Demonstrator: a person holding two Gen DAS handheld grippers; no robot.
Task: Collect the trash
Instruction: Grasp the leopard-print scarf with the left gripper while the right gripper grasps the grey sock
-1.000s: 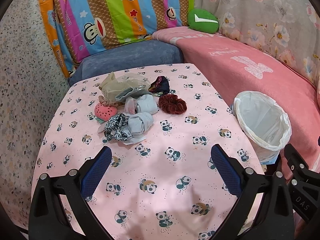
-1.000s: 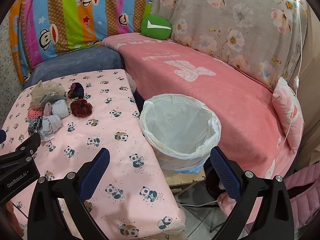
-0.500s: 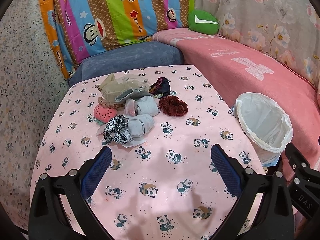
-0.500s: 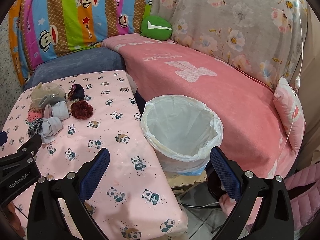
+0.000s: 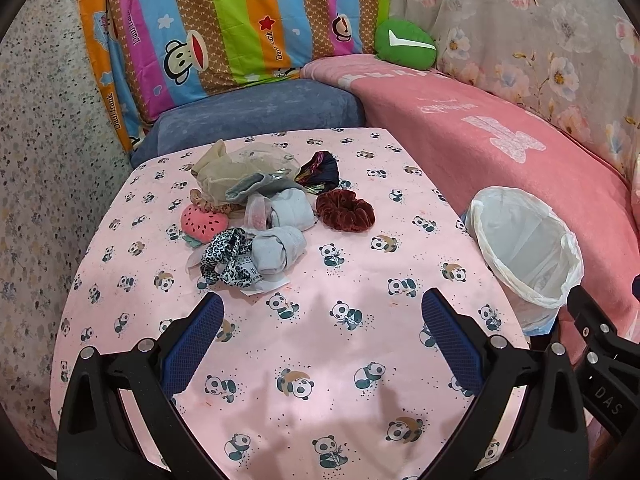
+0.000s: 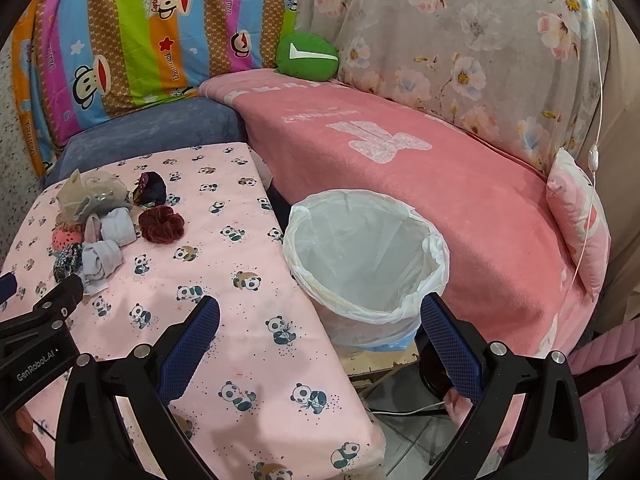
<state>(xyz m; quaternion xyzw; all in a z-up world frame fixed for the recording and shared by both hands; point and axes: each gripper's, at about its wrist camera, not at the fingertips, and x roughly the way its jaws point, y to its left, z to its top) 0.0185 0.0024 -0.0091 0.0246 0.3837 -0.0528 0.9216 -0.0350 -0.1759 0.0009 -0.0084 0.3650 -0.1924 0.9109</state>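
A heap of small items lies on the pink panda-print table (image 5: pixel 304 360): a beige plastic bag (image 5: pixel 236 176), rolled grey socks (image 5: pixel 278 250), a dark red scrunchie (image 5: pixel 345 211), a leopard-print scrunchie (image 5: pixel 226 254), a watermelon pad (image 5: pixel 203 220) and a dark scrunchie (image 5: pixel 320 170). My left gripper (image 5: pixel 322 328) is open and empty, short of the heap. A white-lined trash bin (image 6: pixel 366 256) stands right of the table. My right gripper (image 6: pixel 320 330) is open and empty, in front of the bin. The heap also shows in the right wrist view (image 6: pixel 104 232).
A pink-covered sofa (image 6: pixel 420 168) runs behind and right of the bin, with a green cushion (image 6: pixel 307 56) and a small pink pillow (image 6: pixel 580 216). A blue cushion (image 5: pixel 256 116) and striped bedding (image 5: pixel 224 28) sit behind the table. A speckled wall (image 5: pixel 36 160) is left.
Both grippers have drawn back and risen slightly; the heap and the bin sit a little further away in view. Both stay open and empty.
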